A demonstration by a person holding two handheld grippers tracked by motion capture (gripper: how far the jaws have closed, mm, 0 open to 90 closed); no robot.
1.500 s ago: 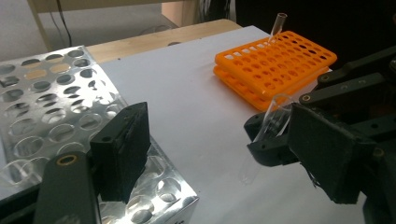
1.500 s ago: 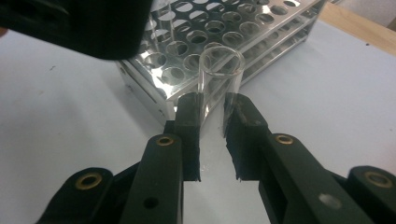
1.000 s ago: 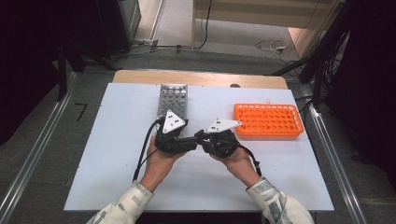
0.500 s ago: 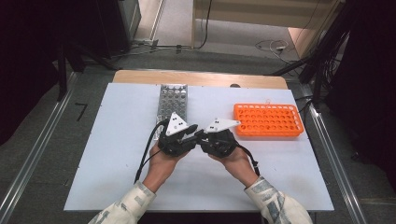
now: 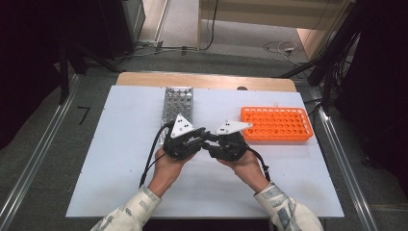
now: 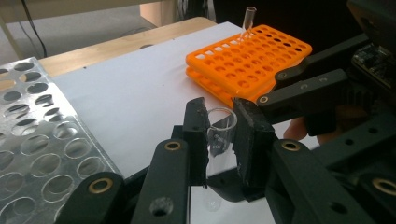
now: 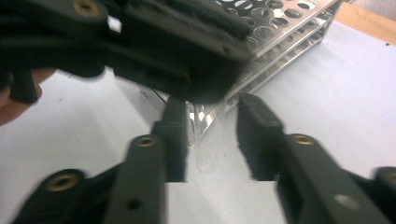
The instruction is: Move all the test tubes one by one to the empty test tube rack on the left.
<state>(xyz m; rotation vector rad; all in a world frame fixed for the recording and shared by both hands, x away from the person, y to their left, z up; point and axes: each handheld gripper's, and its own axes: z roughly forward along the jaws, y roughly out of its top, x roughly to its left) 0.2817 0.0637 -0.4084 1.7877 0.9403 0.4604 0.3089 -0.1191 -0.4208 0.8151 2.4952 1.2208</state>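
Note:
In the left gripper view, my left gripper [image 6: 219, 112] is shut on a clear glass tube [image 6: 218, 140], having just closed its pads onto the tube's sides. My right gripper [image 7: 212, 105] faces it tip to tip. Its jaws have just been opening and stand apart around the same tube [image 7: 205, 116], with a gap at the pads. From above, the left gripper [image 5: 201, 136] and the right gripper [image 5: 209, 142] meet at mid-table in the person's two hands. The right gripper's fingers [image 6: 303, 88] reach in from the right.
A metal tube rack [image 5: 178, 103] with round holes stands behind the left gripper. An orange tube rack [image 5: 275, 124] lies to the right, with one clear tube [image 6: 247, 18] upright at its far corner. Bare white table [image 5: 120, 144] lies to the left and in front of the hands.

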